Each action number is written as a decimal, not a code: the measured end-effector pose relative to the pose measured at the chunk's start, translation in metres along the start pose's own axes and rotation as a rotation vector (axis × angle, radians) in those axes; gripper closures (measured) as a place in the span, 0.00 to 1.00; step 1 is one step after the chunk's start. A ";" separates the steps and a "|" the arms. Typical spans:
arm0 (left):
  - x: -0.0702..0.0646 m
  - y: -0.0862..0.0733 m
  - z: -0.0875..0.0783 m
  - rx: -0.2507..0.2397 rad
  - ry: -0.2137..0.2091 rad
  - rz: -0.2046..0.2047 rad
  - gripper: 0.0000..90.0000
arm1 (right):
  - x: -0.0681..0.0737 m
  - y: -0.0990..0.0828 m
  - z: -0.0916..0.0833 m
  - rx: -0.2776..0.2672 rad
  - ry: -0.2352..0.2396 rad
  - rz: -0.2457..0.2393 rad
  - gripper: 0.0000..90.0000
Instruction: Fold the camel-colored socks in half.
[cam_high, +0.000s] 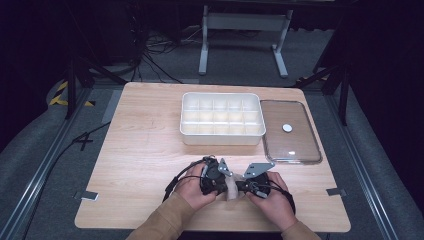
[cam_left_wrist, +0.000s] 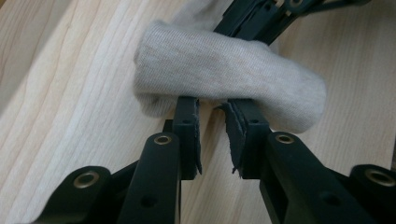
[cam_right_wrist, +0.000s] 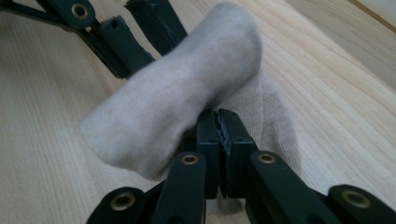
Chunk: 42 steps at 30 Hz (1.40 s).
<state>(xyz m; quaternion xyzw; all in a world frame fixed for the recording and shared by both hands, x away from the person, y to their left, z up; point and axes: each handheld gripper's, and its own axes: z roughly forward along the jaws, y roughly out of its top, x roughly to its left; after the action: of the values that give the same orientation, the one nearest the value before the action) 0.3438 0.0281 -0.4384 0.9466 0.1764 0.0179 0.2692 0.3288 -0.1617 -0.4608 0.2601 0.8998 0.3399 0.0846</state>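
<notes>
Right gripper (cam_right_wrist: 219, 116) fingers (cam_right_wrist: 208, 135) are pressing together, pinching a thin layer of the pale beige knitted sock (cam_right_wrist: 187, 102); the rolled bulk of the sock is bulging up and to the left of those fingers, with a flat single layer lying on the light wooden counter (cam_right_wrist: 327, 93) behind them.

Left gripper (cam_left_wrist: 214, 109) fingers (cam_left_wrist: 187, 121) are standing narrowly apart, tips reaching under the sock's (cam_left_wrist: 224, 74) rolled edge, a slim gap between them showing bare counter (cam_left_wrist: 70, 116). Can't tell if the pads are biting fabric. The other gripper's black linkage is poking out from behind the sock.

From above: sock (cam_high: 231, 187) is sitting between the two grippers, left (cam_high: 220, 184) and right (cam_high: 242, 186), at the near edge of the counter (cam_high: 145, 150), both hands wrapping the gripper bodies.

Beyond the sock, well apart from it, a white plastic tray with a grid of compartments (cam_high: 222, 137) is sitting mid-counter. Just beside the tray, on its right, a clear rectangular lid with a white round knob (cam_high: 292, 132) is lying flat.
</notes>
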 end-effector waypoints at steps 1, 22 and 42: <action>0.000 0.000 0.000 0.000 0.000 0.000 0.81 | 0.000 0.000 0.000 0.000 0.000 0.000 0.98; -0.004 0.001 -0.009 -0.013 0.001 0.056 0.69 | 0.002 -0.001 0.002 -0.030 0.064 0.034 0.95; -0.004 0.003 -0.009 -0.013 -0.002 0.041 0.67 | -0.031 -0.016 -0.038 0.017 0.027 0.164 0.91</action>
<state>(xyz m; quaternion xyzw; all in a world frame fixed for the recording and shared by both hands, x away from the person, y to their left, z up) 0.3397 0.0287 -0.4289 0.9483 0.1564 0.0235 0.2752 0.3359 -0.2093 -0.4436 0.3289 0.8795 0.3414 0.0422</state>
